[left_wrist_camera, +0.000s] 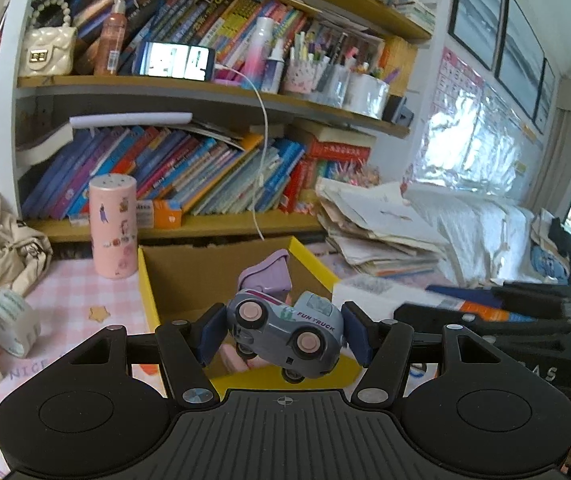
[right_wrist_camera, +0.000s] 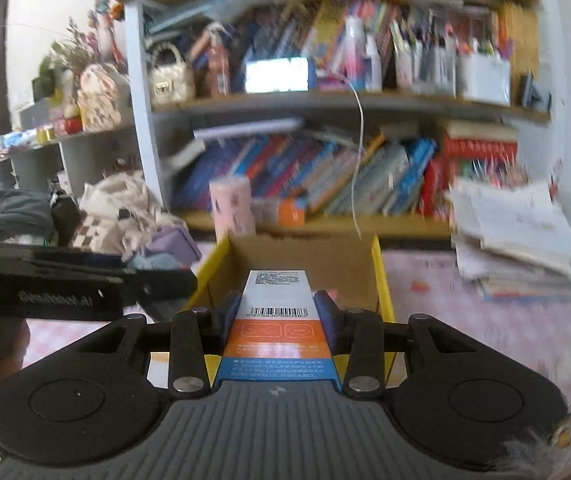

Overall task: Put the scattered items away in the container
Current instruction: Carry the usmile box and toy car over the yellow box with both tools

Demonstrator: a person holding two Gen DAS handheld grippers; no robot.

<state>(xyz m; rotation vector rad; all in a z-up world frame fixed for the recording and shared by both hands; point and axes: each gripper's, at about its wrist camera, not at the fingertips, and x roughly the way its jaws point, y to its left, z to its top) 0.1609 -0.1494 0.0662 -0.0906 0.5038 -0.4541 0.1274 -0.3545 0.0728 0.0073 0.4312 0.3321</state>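
Dropping both things into the cardboard box (left_wrist_camera: 189,280) looks like the step now, and going slow should help. The box is the biggest task thing here. It is brown inside with a bright yellow rim, and it sits open on the pink checked table (left_wrist_camera: 77,300) in front of the bookshelf (left_wrist_camera: 205,92).

Next in size is the long carton (right_wrist_camera: 273,320). It is white on top with a barcode, then orange, then blue. The right gripper (right_wrist_camera: 275,304) pinches it from both sides, and its far end pokes out over the open box. I think it should tip down a little first, so it slides in flat and does not catch the rim.

Smaller is the toy truck (left_wrist_camera: 285,336). It is grey-blue with pink wheels, a purple back part, and the words FUN TRUCK on its side. The left gripper (left_wrist_camera: 281,336) squeezes it, tilted, in the air above the box's near wall. I would move it forward over the middle, lower it, then let go gently, so it does not bounce out.

A roll of tape (left_wrist_camera: 11,322) and a small yellow star (left_wrist_camera: 99,313) lie on the table, left of the box.
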